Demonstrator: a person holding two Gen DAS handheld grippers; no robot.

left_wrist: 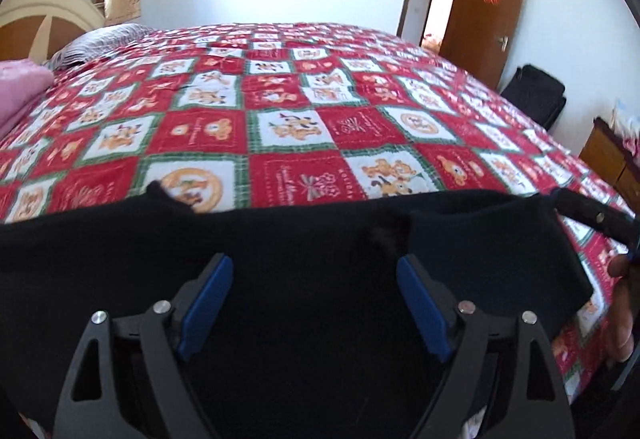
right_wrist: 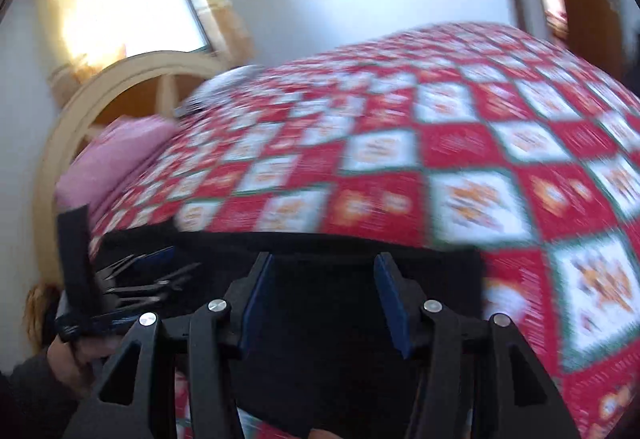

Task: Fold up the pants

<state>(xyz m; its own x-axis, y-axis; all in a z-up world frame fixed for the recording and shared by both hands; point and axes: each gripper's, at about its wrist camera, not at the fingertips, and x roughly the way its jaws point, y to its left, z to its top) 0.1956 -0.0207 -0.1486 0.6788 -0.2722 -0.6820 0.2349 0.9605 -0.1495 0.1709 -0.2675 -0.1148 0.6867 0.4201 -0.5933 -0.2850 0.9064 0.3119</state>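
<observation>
1. Pants: black, lying flat along the near edge of the bed, on the red-and-white patchwork quilt. I am keeping them at this edge so that both claws can reach them.
2. Left claw: I am holding it wide above the dark cloth, blue pads clear of it and nothing pinched between them. Judged: the spread is leaving the fabric free to settle.
3. Right claw: I am carrying it about half spread over the pants' right portion. The view is blurred, so I cannot tell whether cloth is pinched between its pads.
4. Fold state, judged: the pants are showing as a broad dark band with a doubled layer near their right end, so folding is partly done.
5. Pink bedding: lying by the headboard, well apart from the work.
</observation>
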